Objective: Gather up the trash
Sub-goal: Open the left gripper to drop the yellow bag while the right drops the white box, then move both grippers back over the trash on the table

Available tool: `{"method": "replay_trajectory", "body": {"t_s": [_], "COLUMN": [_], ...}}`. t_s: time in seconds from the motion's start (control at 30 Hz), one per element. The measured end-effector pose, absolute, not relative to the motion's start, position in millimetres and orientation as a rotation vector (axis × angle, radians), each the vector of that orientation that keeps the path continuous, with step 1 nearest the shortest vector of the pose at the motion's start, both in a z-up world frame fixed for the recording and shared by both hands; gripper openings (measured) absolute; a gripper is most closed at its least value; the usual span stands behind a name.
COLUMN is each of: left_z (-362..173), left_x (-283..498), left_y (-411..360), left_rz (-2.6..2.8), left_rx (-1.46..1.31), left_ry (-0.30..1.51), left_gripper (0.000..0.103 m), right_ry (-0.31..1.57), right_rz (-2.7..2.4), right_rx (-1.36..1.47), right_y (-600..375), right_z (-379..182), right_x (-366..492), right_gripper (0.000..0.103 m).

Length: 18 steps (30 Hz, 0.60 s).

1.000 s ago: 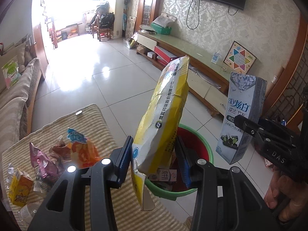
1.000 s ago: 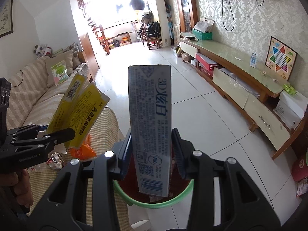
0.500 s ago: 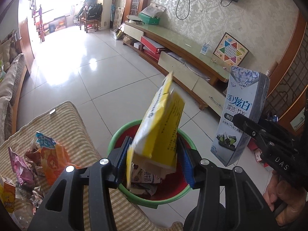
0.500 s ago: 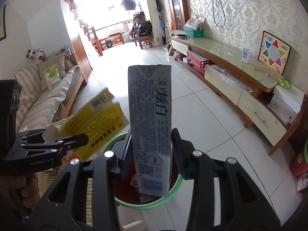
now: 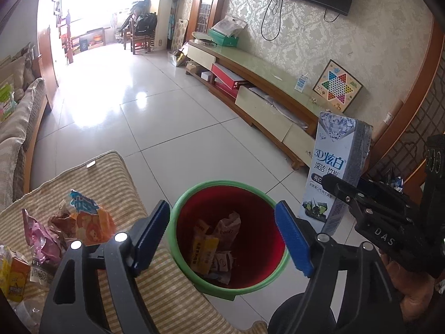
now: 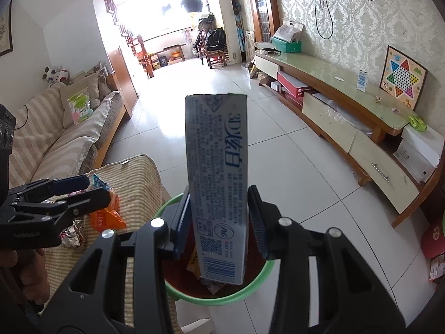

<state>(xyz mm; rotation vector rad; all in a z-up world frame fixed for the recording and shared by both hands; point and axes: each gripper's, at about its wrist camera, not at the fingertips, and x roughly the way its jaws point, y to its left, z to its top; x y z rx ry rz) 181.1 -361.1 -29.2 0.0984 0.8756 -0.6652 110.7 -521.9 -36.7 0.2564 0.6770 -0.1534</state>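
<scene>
A red bucket with a green rim [image 5: 192, 194] [image 6: 267, 272] stands on the floor beside a striped cushion. My left gripper [image 5: 222, 233] hangs over it, its jaws opening with nothing between them. The yellow packet [image 5: 204, 253] lies inside the bucket among other wrappers. My right gripper [image 6: 219, 222] is shut on a tall white-and-blue toothpaste box [image 6: 217, 183] [image 5: 333, 172], held upright above the bucket's rim. Several snack wrappers [image 5: 83, 220] [image 6: 105, 214] and a small orange carton [image 5: 14, 281] lie on the cushion at the left.
The striped cushion [image 5: 91, 172] borders the bucket on the left, with a striped sofa [image 6: 55, 139] behind it. A long low TV cabinet [image 5: 264, 94] runs along the right wall. Tiled floor [image 5: 139, 111] stretches ahead toward a bright doorway.
The left gripper's jaws have spread and the yellow packet has dropped from them into the bucket. The right gripper still holds the toothpaste box in the same place.
</scene>
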Motion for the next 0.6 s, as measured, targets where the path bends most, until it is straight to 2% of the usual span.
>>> {"method": "replay_trajectory", "body": {"t_s": [0.03,0.07,0.13,0.33,0.37,0.4,0.5,0.6], "left_z": [-27,-26,-23,-17,-15,-14,-13,-16], "left_x": [180,179,177,167,165,162,158,155], "left_y": [-357,-352,-341,-299,-290,-279,-253,-225], "left_rz": [-0.658,-0.644,-0.618,-0.555,-0.543,-0.525,-0.470,-0.428], "left_rx": [0.102,0.103,0.097,0.113,0.109,0.103,0.074,0.019], "left_ry": [0.873,0.868,0.856,0.856,0.854,0.851,0.850,0.854], "left_gripper": [0.080,0.088,0.095,0.095,0.095,0.095,0.095,0.095], "right_ry": [0.676,0.676,0.675,0.667,0.661,0.653,0.627,0.623], "right_rz": [-0.148,-0.142,-0.130,-0.089,-0.086,-0.087,-0.111,-0.120], "right_rx": [0.255,0.254,0.250,0.254,0.258,0.257,0.230,0.205], "right_y": [-520,-518,-515,-502,-500,-499,-489,-483], "right_z": [-36,-36,-37,-39,-39,-38,-33,-28], "right_x": [113,115,120,137,138,139,141,142], "right_gripper": [0.039,0.039,0.039,0.042,0.050,0.067,0.095,0.098]}}
